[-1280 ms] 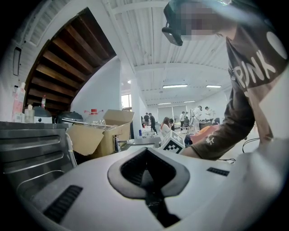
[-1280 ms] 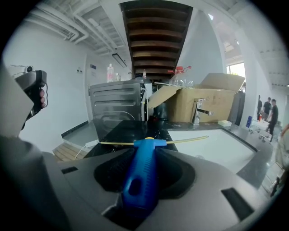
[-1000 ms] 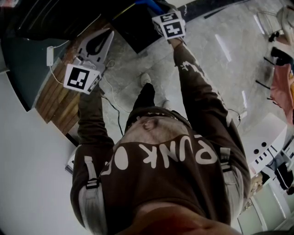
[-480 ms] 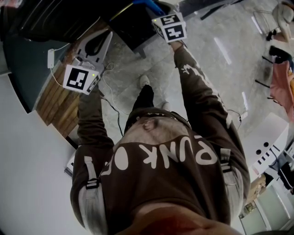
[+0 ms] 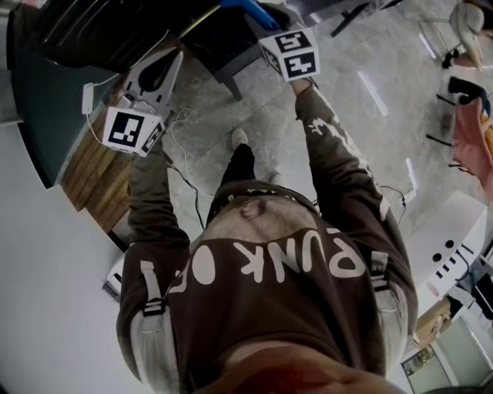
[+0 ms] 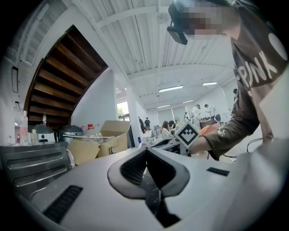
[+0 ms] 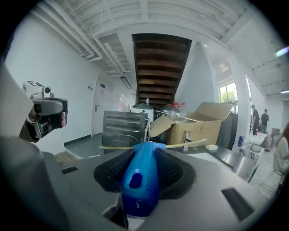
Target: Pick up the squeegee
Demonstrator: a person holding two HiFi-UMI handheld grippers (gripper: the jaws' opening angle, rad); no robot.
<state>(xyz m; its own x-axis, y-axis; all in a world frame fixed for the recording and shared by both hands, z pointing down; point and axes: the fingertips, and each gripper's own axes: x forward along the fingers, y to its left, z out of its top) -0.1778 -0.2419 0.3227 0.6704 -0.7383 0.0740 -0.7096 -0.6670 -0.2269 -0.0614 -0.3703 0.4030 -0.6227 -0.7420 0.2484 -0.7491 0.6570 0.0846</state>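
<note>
The squeegee has a blue handle lying between the black pads of my right gripper, which is shut on it. Its thin yellow blade runs crosswise just past the fingertips. In the head view the blue handle pokes out at the top edge, beyond the right gripper's marker cube. My left gripper is shut with nothing between its pads. It is held out at the left of the head view, apart from the squeegee.
A cardboard box, a grey metal cabinet and a steel counter lie ahead under a wooden staircase. Below me are a dark table, wooden boards and a cable. People stand far off.
Both grippers have risen and moved outward in the head view. The right one carries the squeegee along, still gripped. The left stays shut and empty.
</note>
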